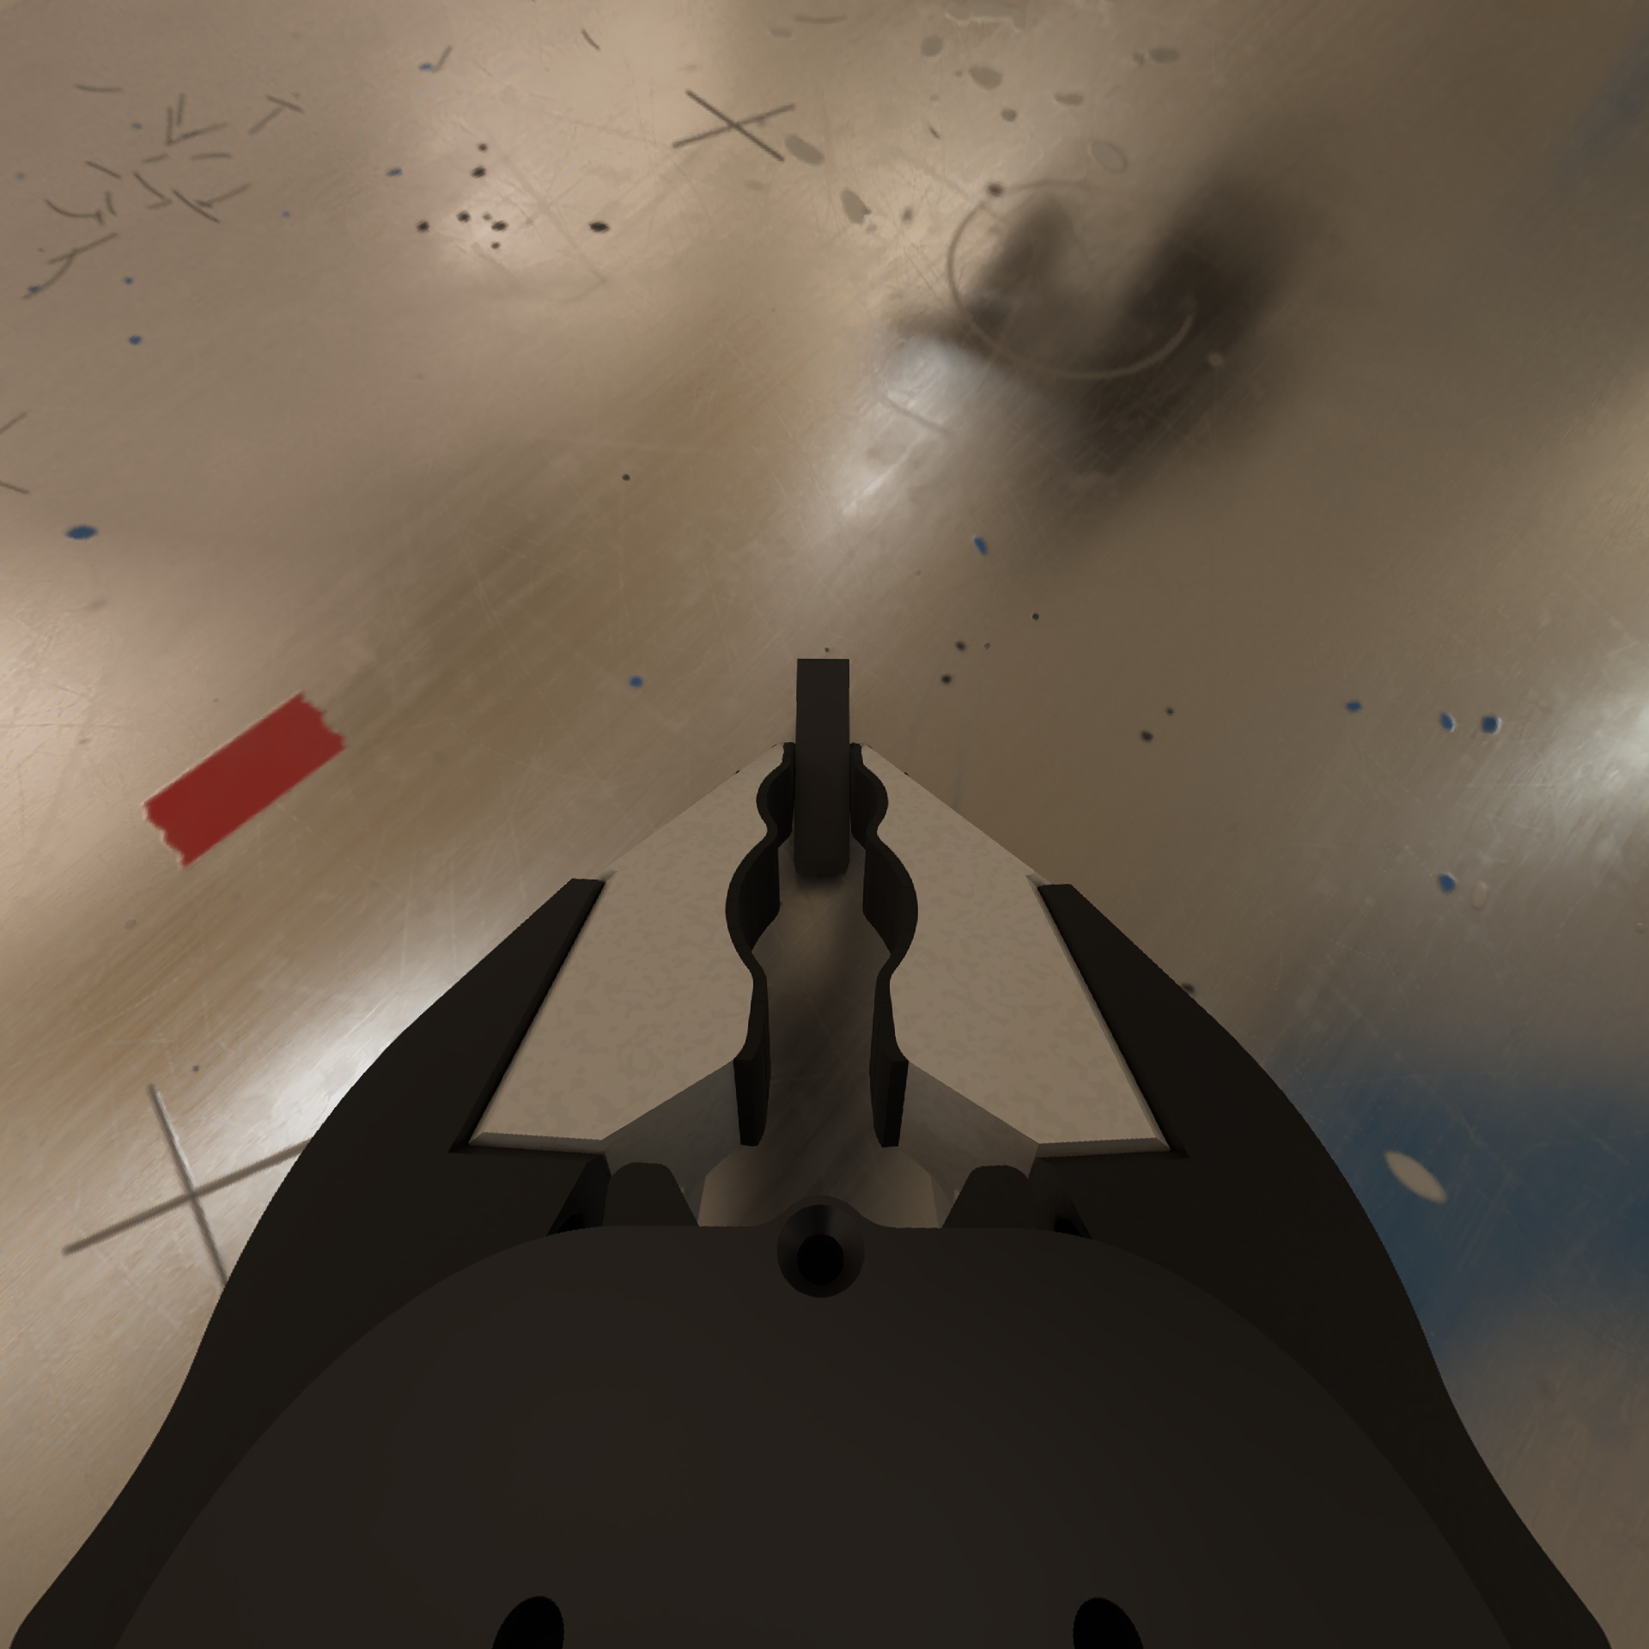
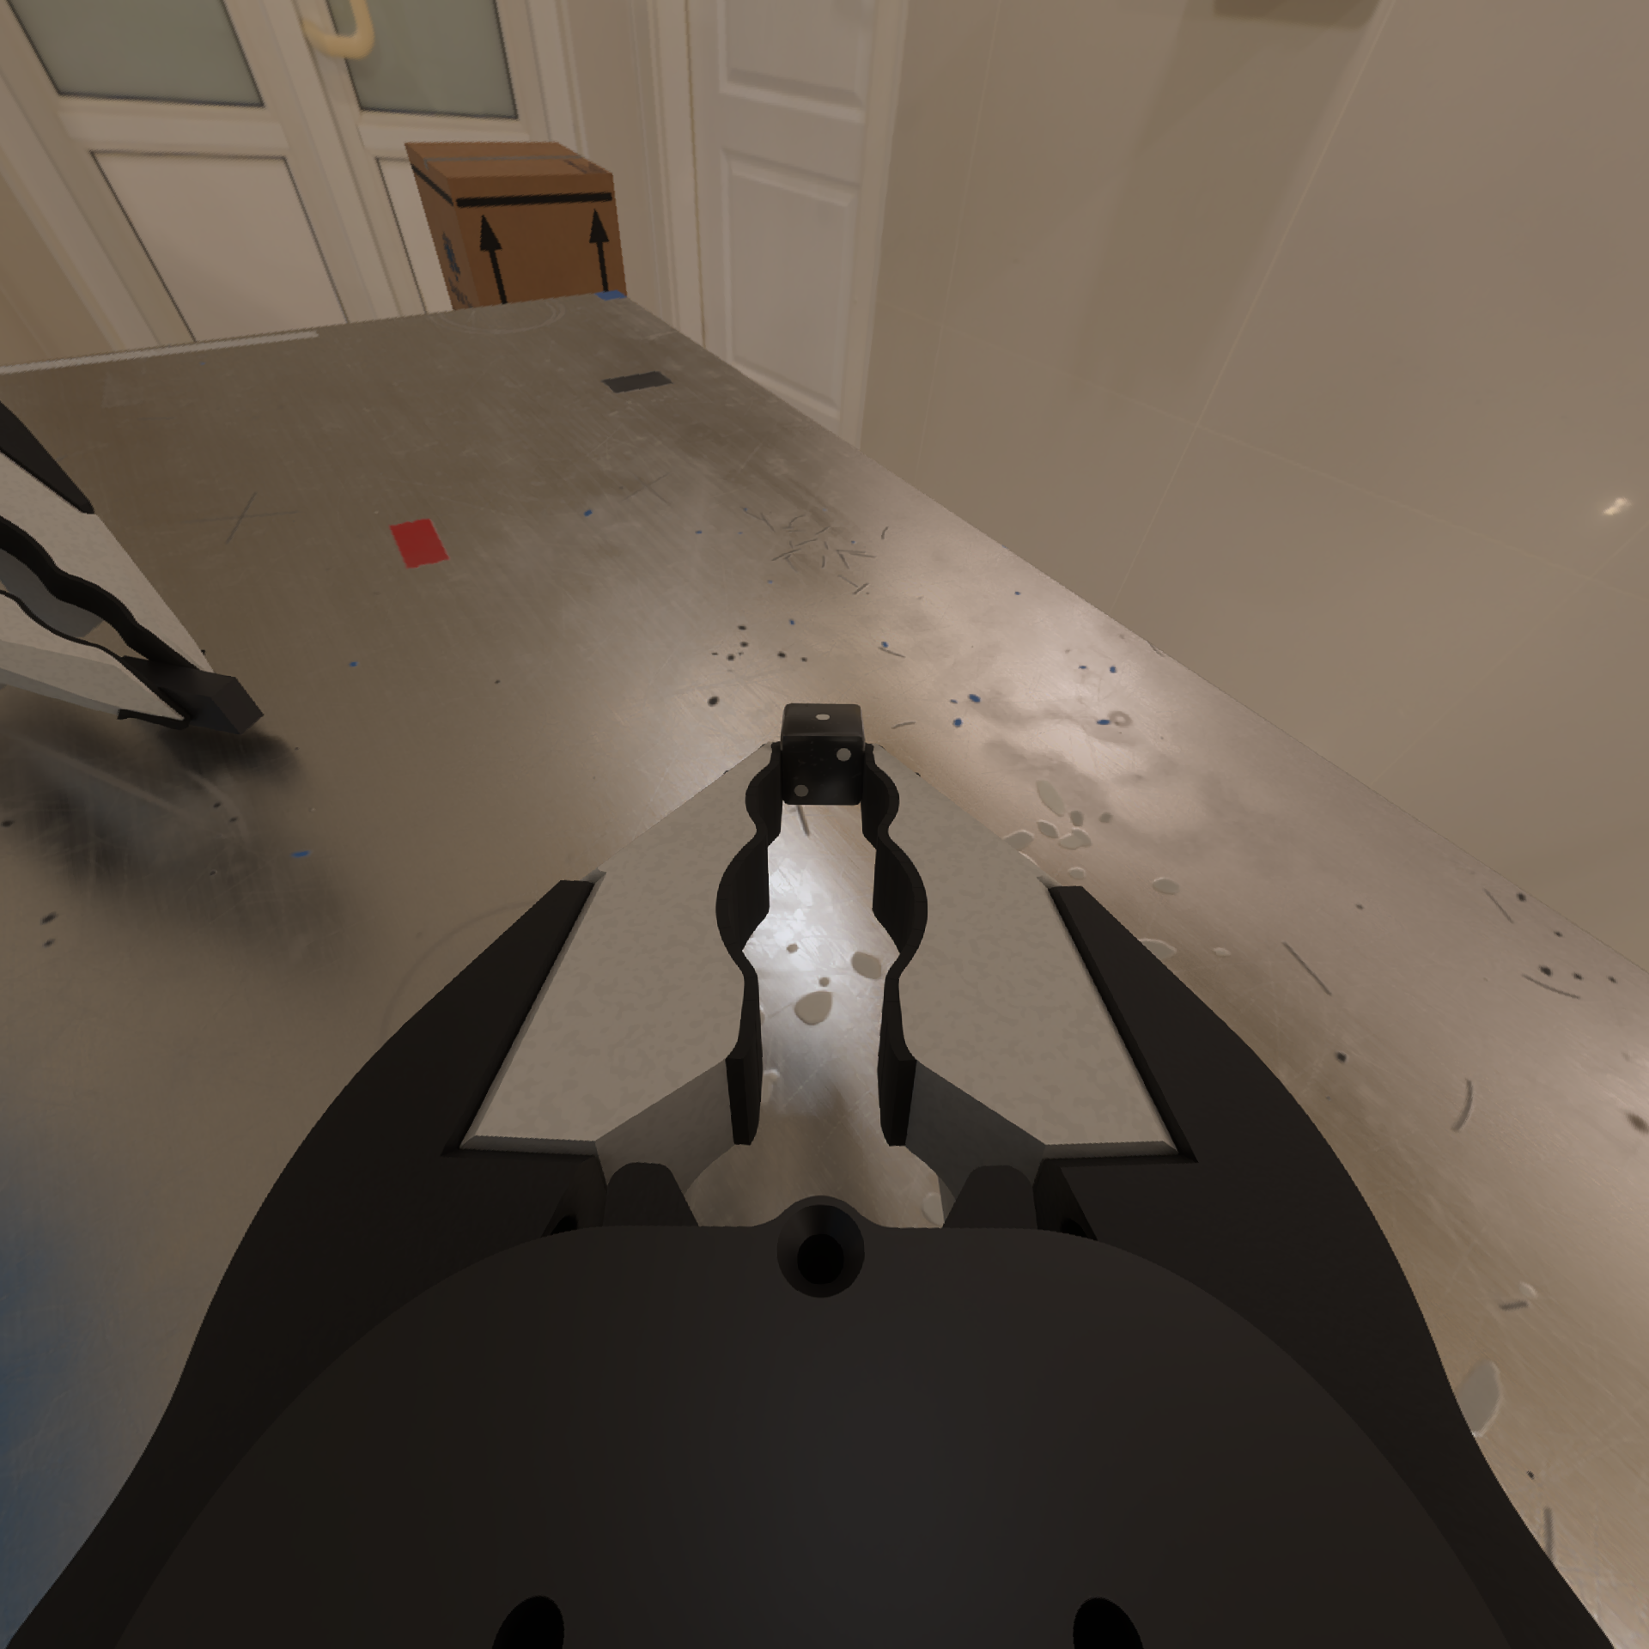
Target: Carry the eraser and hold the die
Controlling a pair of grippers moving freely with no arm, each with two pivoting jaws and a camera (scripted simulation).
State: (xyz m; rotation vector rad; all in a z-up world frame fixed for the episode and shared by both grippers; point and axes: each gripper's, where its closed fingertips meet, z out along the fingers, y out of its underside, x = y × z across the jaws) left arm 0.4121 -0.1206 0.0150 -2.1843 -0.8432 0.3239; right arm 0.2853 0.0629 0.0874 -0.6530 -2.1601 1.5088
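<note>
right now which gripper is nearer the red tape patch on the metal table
Left. The left gripper, shut on the black eraser, hangs just beside the red tape patch. The right gripper, shut on the black die, sits farther back toward the table's wall-side edge.

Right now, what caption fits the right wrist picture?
Right hand-held gripper pinches a black die above the scuffed metal table.
</note>
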